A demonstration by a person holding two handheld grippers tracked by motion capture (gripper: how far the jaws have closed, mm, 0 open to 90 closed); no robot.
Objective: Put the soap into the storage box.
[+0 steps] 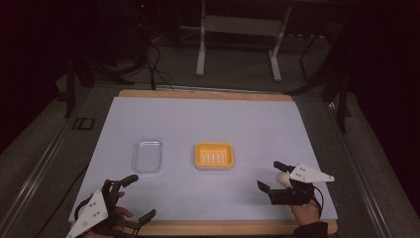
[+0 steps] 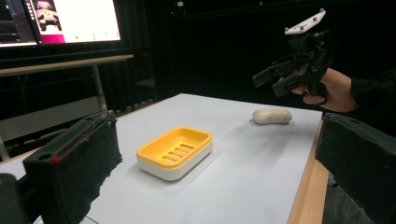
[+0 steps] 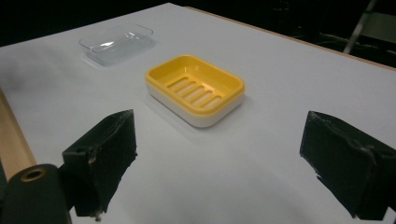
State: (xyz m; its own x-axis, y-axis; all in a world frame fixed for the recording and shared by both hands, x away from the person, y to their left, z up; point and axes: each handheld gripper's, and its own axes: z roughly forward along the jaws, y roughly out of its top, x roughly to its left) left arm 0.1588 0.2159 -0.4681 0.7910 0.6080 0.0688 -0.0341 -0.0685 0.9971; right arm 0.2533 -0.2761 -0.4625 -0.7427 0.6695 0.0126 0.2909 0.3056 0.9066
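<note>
**A:** Status? Right gripper (image 1: pixel 272 176) sits at the near right of the table (image 1: pixel 208 119), jaws spread wide, nothing between them. Left gripper (image 1: pixel 137 197) is at the near left corner, also spread and empty.

**B:** Soap bar (image 2: pixel 272 116) lies flat on the white sheet, just beside the right gripper and below it in the left gripper view. Yellow soap dish (image 1: pixel 214 155) is mid-table, well apart from the bar. Clear lid (image 1: pixel 147 154) lies to its left.

**A:** So the step looks like grabbing the soap.

**B:** My read too. Drop the right gripper straight over the bar and span its short width, not its length. It's rounded and probably slick, so close low near the sheet and centred, or it squirts out.

**A:** Left gripper?

**B:** Keep it off the dish; it's clear of the path now.
</note>
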